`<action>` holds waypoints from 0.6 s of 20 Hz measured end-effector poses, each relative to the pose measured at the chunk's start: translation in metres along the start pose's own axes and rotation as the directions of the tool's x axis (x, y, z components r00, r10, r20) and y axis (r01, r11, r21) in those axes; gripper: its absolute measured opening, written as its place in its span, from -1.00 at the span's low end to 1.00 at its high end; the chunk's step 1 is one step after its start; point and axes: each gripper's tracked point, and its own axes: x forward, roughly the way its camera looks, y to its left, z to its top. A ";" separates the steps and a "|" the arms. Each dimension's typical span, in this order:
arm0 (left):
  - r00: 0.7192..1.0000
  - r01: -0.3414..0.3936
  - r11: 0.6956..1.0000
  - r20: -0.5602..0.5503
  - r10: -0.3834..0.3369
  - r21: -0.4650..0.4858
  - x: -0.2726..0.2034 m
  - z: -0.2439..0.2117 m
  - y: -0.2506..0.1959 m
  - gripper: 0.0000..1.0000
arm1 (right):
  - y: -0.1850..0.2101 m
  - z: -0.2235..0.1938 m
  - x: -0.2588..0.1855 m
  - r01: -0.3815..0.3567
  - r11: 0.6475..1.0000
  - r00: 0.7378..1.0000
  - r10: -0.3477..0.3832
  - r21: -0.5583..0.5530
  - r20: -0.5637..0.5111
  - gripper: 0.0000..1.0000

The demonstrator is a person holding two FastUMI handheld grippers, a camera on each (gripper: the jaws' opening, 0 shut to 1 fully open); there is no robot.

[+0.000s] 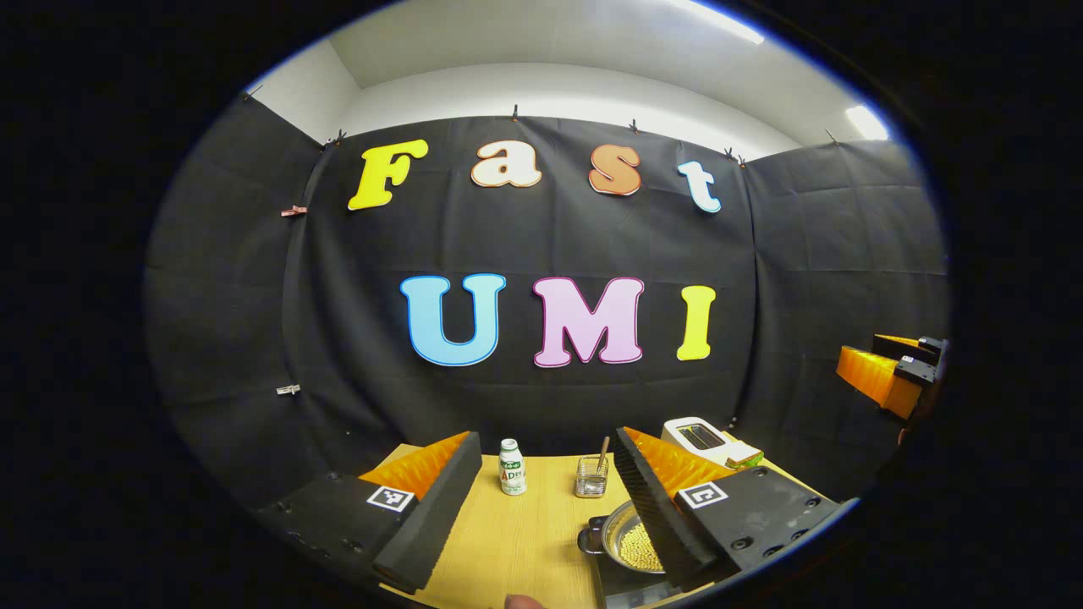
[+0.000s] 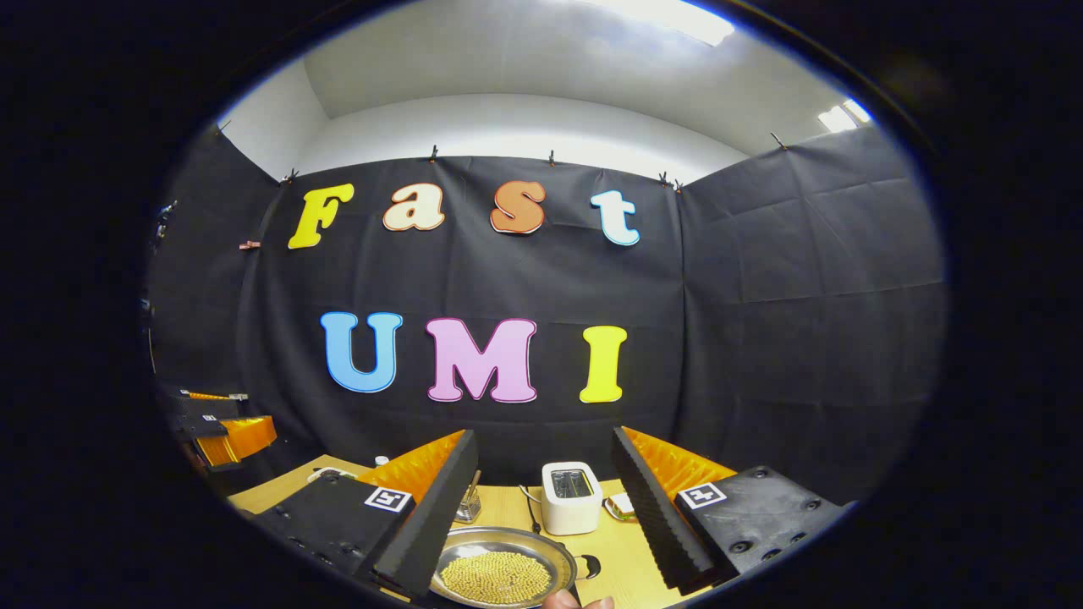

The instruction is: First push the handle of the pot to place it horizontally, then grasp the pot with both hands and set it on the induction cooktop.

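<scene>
A steel pot holding small yellow beads sits low on the right of the left gripper view, half hidden behind my left gripper's right-hand finger. It rests on a dark flat slab, apparently the induction cooktop. In the right gripper view the pot lies just below and ahead of the fingers, with a small dark side handle pointing right. My left gripper is open and holds nothing. My right gripper is open too, raised above the pot. Each gripper appears off to the side in the other's view.
On the wooden table stand a small white bottle and a glass with a stick in it. A white toaster stands behind the pot, with a small yellow-green item beside it. A fingertip shows at the bottom edge.
</scene>
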 end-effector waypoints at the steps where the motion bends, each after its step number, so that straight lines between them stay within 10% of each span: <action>1: 1.000 0.005 1.000 0.000 -0.005 0.001 -0.001 0.000 -0.001 0.95 | -0.002 -0.003 0.001 0.005 1.000 1.000 -0.005 0.011 -0.008 0.96; 12: 0.999 -0.014 1.000 -0.029 0.014 -0.008 0.000 -0.007 0.001 0.96 | -0.016 -0.009 0.004 0.031 0.998 0.999 -0.029 0.048 -0.038 0.97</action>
